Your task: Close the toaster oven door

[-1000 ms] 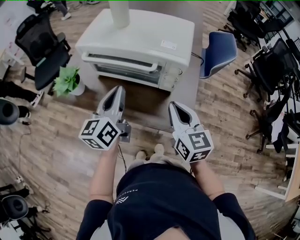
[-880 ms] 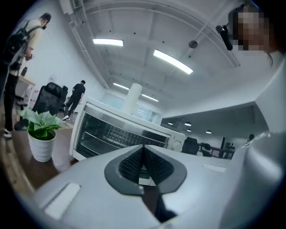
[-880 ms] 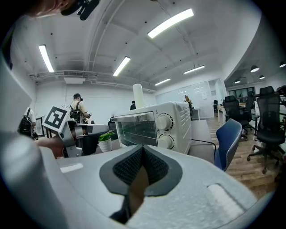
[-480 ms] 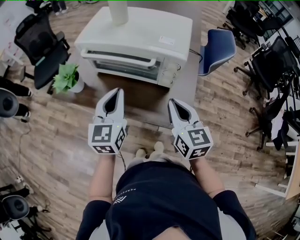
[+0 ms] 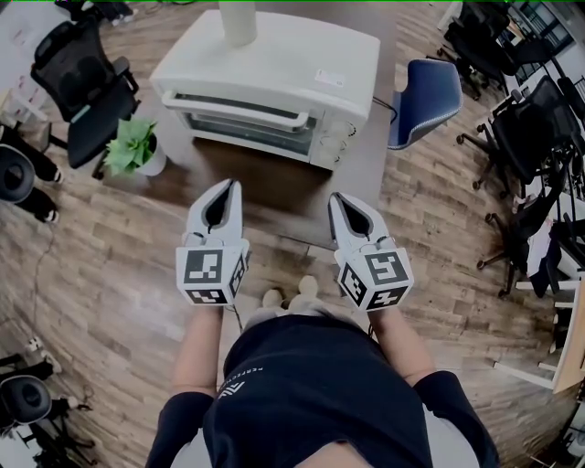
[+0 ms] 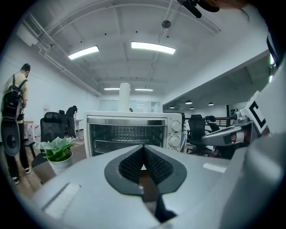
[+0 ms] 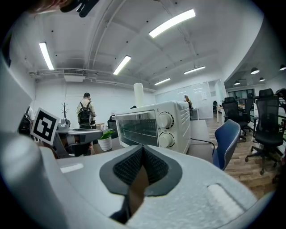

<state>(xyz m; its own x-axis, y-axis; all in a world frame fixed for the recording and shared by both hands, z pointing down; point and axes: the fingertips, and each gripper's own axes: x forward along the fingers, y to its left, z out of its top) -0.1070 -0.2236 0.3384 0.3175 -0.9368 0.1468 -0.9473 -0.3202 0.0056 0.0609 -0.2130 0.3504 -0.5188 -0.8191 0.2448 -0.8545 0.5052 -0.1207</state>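
My left gripper (image 5: 229, 185): jaws pressed together, nothing between them, pointing at the oven from just off the table's near edge.
My right gripper (image 5: 337, 197): jaws together too, empty, beside the left one, apart from it.
Toaster oven (image 5: 274, 73): white, at the table's far side, well clear of both my grippers; its glass door (image 6: 126, 138) stands upright against the front.
On top of it: a white cylinder (image 5: 238, 20).
Table (image 5: 265, 187): dark brown, bare in front of the oven.
Plant (image 5: 132, 151): small, in a white pot, at the table's left corner.
Floor (image 5: 101, 265): wood planks.
Room: open office, blue chair (image 5: 425, 101) right of the table, black office chairs (image 5: 78, 87) around, strip lights (image 6: 152, 47) overhead, a person with a backpack (image 6: 15, 116) standing at left.
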